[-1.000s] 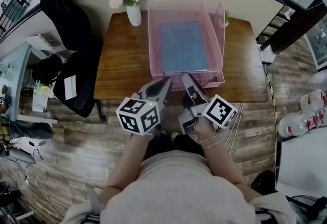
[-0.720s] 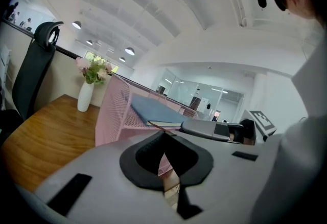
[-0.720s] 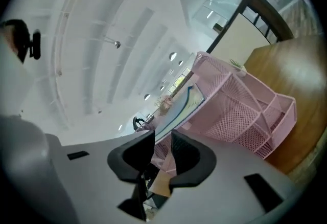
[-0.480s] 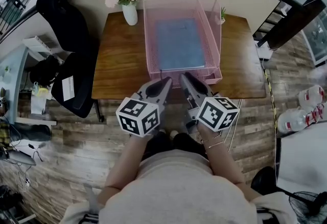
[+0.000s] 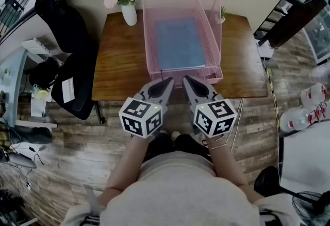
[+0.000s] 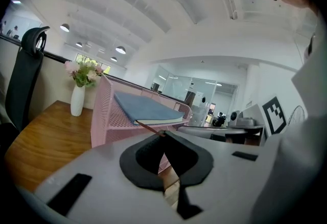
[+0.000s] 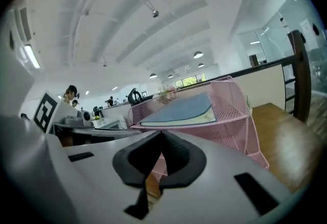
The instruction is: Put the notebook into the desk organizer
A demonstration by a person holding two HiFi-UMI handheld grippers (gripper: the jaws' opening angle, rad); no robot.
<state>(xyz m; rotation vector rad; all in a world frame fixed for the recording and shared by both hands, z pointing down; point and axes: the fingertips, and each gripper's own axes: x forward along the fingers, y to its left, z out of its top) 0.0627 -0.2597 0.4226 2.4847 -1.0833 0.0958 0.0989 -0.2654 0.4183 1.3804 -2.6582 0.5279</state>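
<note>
Now, against the picture from a second back, the wooden desk (image 5: 121, 67) is being seen unmoved. The pink mesh desk organizer (image 5: 148, 39) is likewise being kept at the desk's middle, its front close behind the desk's near edge. The blue notebook (image 5: 179, 43) is being carried flat in the organizer's top tray, exactly as before, and is being touched by neither gripper.

The right gripper (image 5: 186, 80) is being shown rolled over since then. Its marker cube, formerly turned out to the right, is now being presented face up. Its jaws have just been closing and are now being held together, with nothing caught between them. The left gripper (image 5: 168, 82) is being held much as before, its jaws also pressed together and empty. The two tips are being kept side by side, near each other but apart, over the desk's near edge and just short of the organizer's front.

Bare wood is being left open in a broad strip to the organizer's left and a narrower one to its right. The back left corner is being taken up by a white vase (image 5: 129, 14) of flowers, standing near the organizer. A black chair (image 5: 77, 85) is being stood against the desk's left edge.
</note>
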